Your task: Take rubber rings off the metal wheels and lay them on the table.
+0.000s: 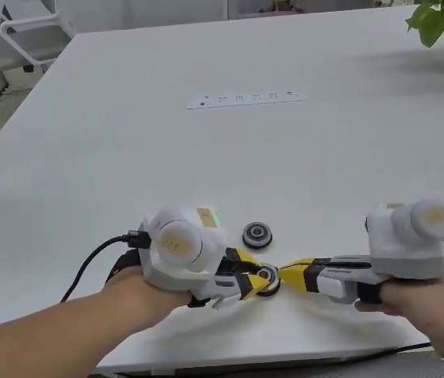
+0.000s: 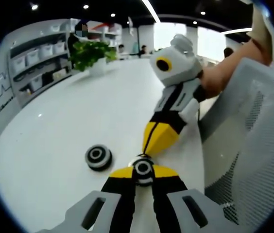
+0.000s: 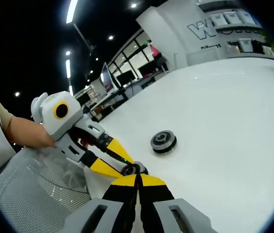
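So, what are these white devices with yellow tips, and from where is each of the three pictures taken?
No robot here: a person holds two white two-jaw grippers. One picture comes from a headset camera looking down; the two round ones come from cameras riding on the grippers. On the white table lies a round metal wheel with a black rubber ring. The left gripper is shut on a second small metal wheel. The right gripper, jaws shut, has its yellow tips at that wheel's edge; whether it pinches a ring is unclear.
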